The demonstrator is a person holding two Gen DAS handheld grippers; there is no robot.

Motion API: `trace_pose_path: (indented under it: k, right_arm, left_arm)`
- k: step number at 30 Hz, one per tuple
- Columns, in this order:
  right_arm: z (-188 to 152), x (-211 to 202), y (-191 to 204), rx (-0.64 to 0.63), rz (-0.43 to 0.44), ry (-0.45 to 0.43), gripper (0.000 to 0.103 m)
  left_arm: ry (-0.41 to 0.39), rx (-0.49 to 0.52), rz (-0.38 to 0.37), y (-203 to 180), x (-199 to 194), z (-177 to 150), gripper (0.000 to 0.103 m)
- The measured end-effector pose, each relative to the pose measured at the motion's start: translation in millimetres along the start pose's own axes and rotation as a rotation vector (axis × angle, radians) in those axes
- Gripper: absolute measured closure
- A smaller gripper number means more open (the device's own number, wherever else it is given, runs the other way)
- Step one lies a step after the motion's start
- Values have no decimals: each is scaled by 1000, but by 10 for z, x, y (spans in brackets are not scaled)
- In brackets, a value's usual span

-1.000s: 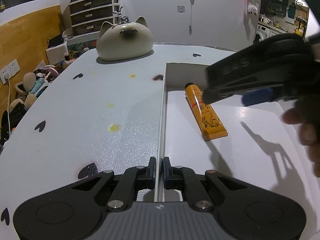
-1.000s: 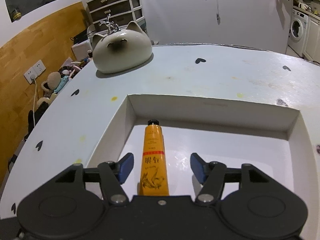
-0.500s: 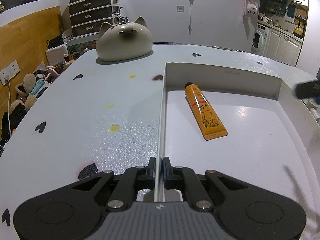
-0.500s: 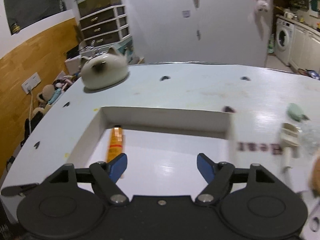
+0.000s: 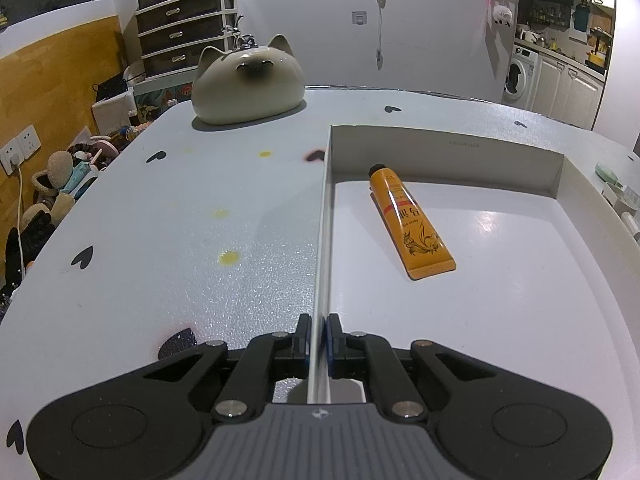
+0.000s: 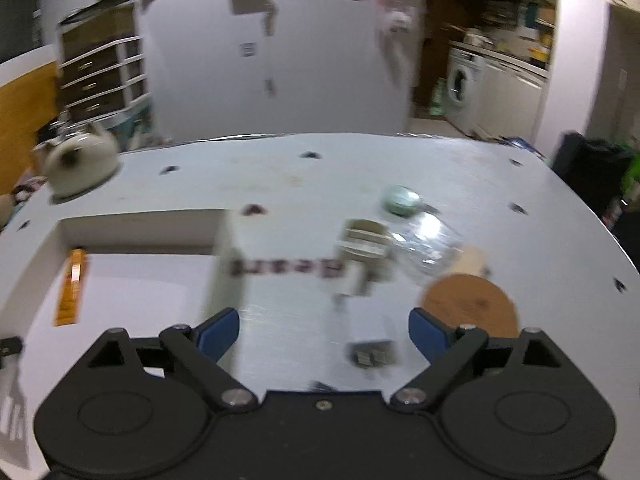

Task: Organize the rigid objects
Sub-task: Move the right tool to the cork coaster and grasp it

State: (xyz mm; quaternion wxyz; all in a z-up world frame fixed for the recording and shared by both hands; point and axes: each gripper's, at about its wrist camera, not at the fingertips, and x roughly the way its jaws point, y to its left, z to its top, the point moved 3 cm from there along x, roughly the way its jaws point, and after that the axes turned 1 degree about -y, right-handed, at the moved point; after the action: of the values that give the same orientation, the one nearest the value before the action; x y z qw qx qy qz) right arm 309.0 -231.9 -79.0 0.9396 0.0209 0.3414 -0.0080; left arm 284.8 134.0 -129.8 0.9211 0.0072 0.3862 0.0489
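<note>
My left gripper (image 5: pixel 319 340) is shut on the left wall of a white open box (image 5: pixel 325 216) on the table. An orange tube (image 5: pixel 410 222) lies flat inside the box near its far left corner; it also shows in the right wrist view (image 6: pixel 72 282). My right gripper (image 6: pixel 324 330) is open and empty, held above the table right of the box (image 6: pixel 224 248). Ahead of it, blurred, lie a cream scoop-like object (image 6: pixel 362 248), a clear plastic piece (image 6: pixel 428 240), a round cork-topped object (image 6: pixel 468 300), a pale green item (image 6: pixel 400 200) and a small dark item (image 6: pixel 372 356).
A cat-shaped ceramic pot (image 5: pixel 248 80) stands at the table's far left. The white table (image 5: pixel 160 220) has black heart marks and yellow spots. Its left edge drops to floor clutter. A washing machine (image 6: pixel 464 92) stands beyond the far right.
My right gripper has released the orange tube in the box, pulled away and swung right over the loose objects. My left gripper has kept its hold on the box wall.
</note>
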Motion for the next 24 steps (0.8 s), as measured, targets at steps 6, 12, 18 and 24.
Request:
trace_pose_path:
  k: [6, 12, 18, 24]
  right_arm:
    - [-103, 179, -442, 84, -79, 11, 9]
    - [-94, 448, -798, 131, -155, 42, 9]
    - [-61, 670, -996, 206, -164, 74, 9]
    - [-25, 815, -1007, 197, -176, 97, 8]
  left_arm:
    - [0, 6, 4, -5, -8, -2, 95]
    - [0, 9, 4, -8, -3, -1, 95]
    - [0, 14, 5, -10, 1, 0, 95]
    - [0, 14, 5, -12, 3, 1, 95]
